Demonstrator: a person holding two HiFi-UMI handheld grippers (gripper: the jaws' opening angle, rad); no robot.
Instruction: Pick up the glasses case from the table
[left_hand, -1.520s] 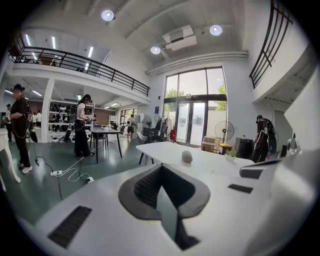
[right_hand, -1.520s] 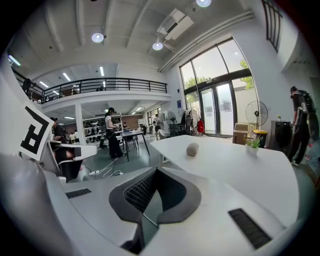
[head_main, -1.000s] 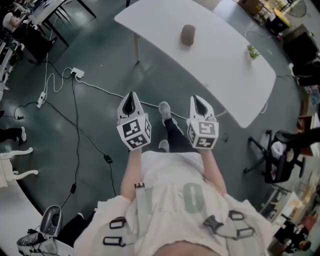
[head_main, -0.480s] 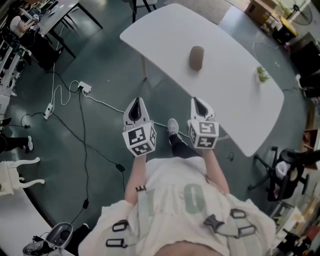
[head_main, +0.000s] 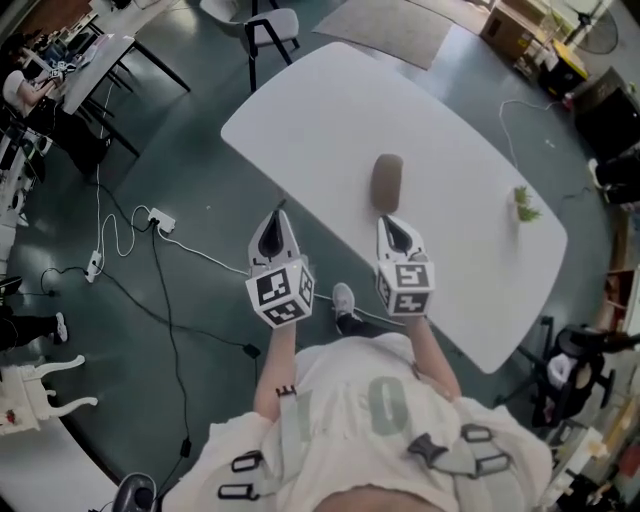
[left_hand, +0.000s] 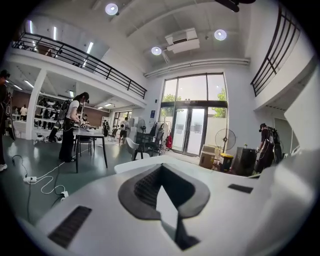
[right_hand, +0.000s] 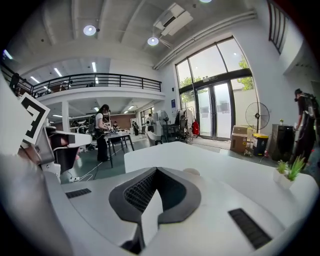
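The glasses case (head_main: 387, 182), a brown oblong, lies on the white oval table (head_main: 450, 120). My right gripper (head_main: 392, 228) hangs shut and empty over the table's near edge, its tip just short of the case. My left gripper (head_main: 276, 222) is also shut and empty, beside the table's near left edge and over the floor. In the right gripper view the case (right_hand: 191, 171) shows as a small bump just past the shut jaws (right_hand: 156, 170), on the table (right_hand: 210, 160). The left gripper view has its shut jaws (left_hand: 161, 166) with the table's end (left_hand: 132, 162) beyond.
A small green plant (head_main: 522, 203) stands near the table's right end. A chair (head_main: 268, 24) is at the far side, an office chair (head_main: 572, 362) at the right. Cables and a power strip (head_main: 160, 218) lie on the floor at the left. People work at desks (left_hand: 75, 127) beyond.
The table and the case have come closer and lower in the head view as the person walked up. Both grippers moved forward together and stayed shut.
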